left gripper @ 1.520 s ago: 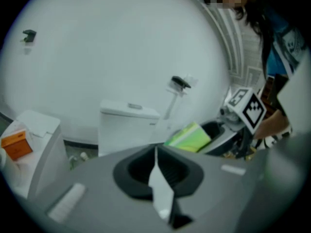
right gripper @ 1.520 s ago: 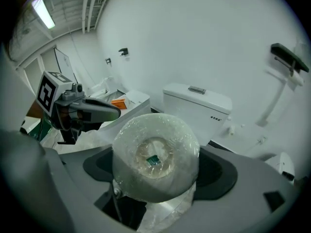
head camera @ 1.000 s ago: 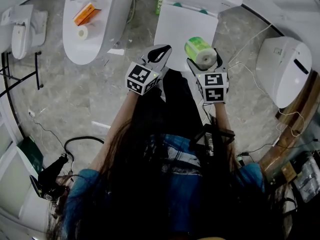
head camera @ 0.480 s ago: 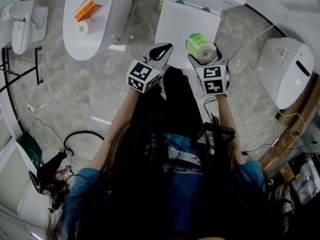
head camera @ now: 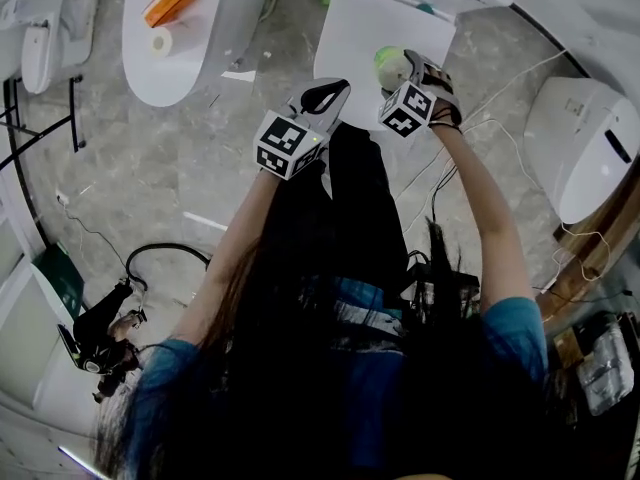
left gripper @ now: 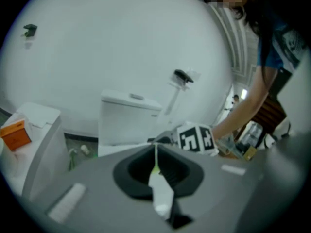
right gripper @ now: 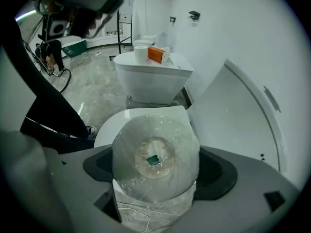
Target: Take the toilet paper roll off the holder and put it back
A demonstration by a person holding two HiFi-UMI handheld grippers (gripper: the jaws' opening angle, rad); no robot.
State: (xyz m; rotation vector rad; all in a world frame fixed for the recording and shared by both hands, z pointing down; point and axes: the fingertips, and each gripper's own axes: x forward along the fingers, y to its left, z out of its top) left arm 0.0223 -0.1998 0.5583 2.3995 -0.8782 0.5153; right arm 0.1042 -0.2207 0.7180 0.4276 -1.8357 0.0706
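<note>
A toilet paper roll (right gripper: 155, 158) in clear plastic wrap with green print sits end-on between the jaws of my right gripper (right gripper: 156, 188), which is shut on it. In the head view the roll (head camera: 390, 64) is held out over the white toilet lid (head camera: 355, 30), with the right gripper (head camera: 404, 72) at the end of an outstretched arm. My left gripper (head camera: 320, 96) is shut with nothing in it, just left of the roll. A black wall holder (left gripper: 183, 75) shows ahead in the left gripper view, above the cistern (left gripper: 127, 114). The left gripper (left gripper: 156, 152) shows its jaws pressed together.
A second toilet (head camera: 185, 38) at the left carries an orange box (head camera: 168, 1) and another small roll (head camera: 159, 41). Another white fixture (head camera: 590, 148) stands at the right, with cables (head camera: 470, 128) across the marble floor. Two more black wall fittings (right gripper: 195, 15) show in the right gripper view.
The right arm has stretched forward and turned, carrying the roll farther out over the toilet lid. The left gripper has stayed about where it was.
</note>
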